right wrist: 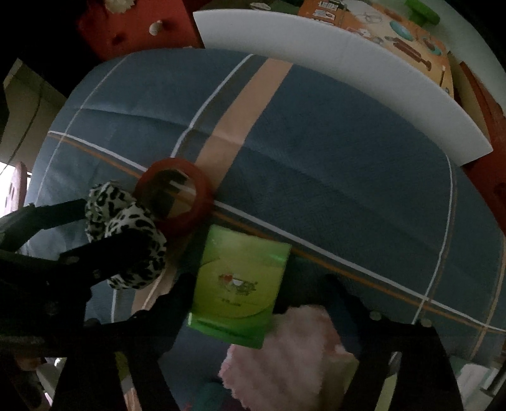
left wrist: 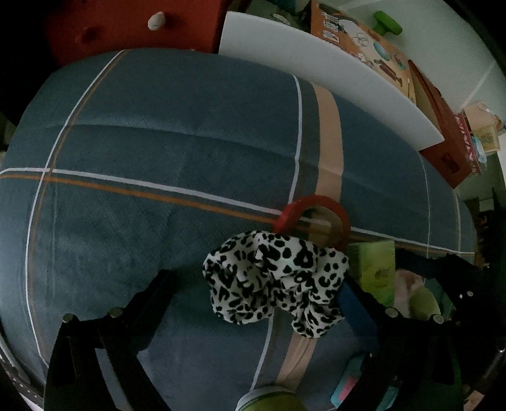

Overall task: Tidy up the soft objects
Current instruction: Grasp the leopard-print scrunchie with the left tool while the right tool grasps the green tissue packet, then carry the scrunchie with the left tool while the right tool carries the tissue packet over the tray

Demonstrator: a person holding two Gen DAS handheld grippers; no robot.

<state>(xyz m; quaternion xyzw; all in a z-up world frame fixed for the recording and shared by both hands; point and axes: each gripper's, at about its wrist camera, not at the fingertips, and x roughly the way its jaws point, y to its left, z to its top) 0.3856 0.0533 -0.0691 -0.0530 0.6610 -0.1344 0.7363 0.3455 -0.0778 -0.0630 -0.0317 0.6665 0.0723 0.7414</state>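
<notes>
A leopard-print scrunchie (left wrist: pixel 275 281) lies on the blue plaid bedcover (left wrist: pixel 158 142) between the fingers of my left gripper (left wrist: pixel 254 279). That gripper is open, and the scrunchie rests against its blue-padded right finger. In the right wrist view, my right gripper (right wrist: pixel 257 278) points down over a green packet (right wrist: pixel 237 284), which stands between its fingers. The left finger is at the packet's edge and a gap shows on the right, so the gripper is open. A pink fluffy cloth (right wrist: pixel 284 354) lies just below the packet. The scrunchie (right wrist: pixel 126 221) shows again here among the left gripper's black fingers (right wrist: pixel 47 211).
A red ring (left wrist: pixel 313 202) lies just beyond the scrunchie and touches it. Along the far edge of the bed a white foam board (left wrist: pixel 316 79) leans, with an orange printed box (left wrist: pixel 363 41) behind it. A red tufted cushion (left wrist: pixel 110 28) is at the back left.
</notes>
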